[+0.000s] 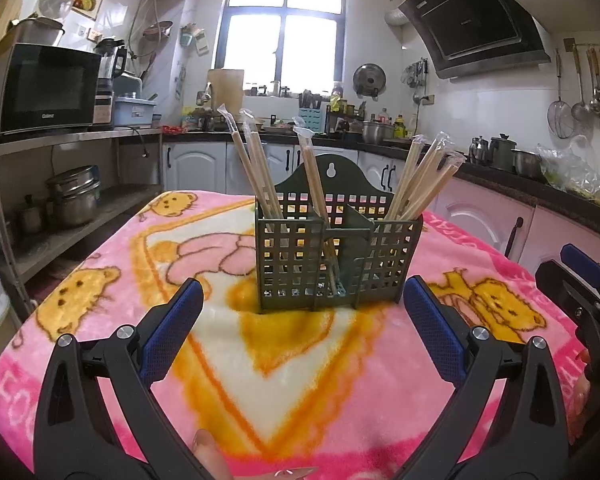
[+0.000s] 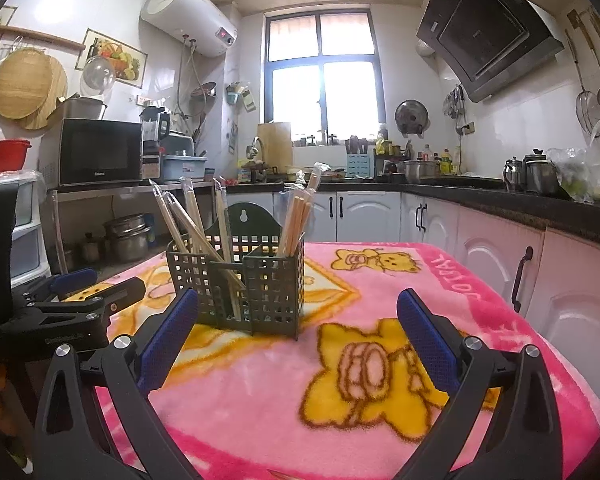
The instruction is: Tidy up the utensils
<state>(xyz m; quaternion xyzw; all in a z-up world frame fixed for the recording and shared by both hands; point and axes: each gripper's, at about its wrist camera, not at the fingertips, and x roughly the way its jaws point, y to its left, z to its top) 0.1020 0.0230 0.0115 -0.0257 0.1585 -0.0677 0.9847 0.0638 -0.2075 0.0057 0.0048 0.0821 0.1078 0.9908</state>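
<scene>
holder: green lattice utensil holder (image 1: 336, 256) stands upright mid-table on the pink bear blanket (image 1: 112, 280), hanging tab at the back.
contents: wrapped chopsticks (image 1: 256, 168) in three bunches: left compartment, middle, right compartment (image 1: 420, 176). All stand on end and fan outward at the top.
left gripper (image 1: 302, 322): spread wide, holding nothing, aimed straight at the holder's front face, close to it.
right gripper (image 2: 298, 328): also spread and empty. Holder (image 2: 236, 284) sits ahead and left of its centreline, near its left finger.
loose utensils: none visible on the blanket.
key relation: stick long axes run near vertical, so any pull has to go upward along them.
nearer: left looks better lined up; right is offset to the side.
progress: looks mostly sorted, my guess only.
risk: holder looks light and could tip if a bunch drags.
</scene>
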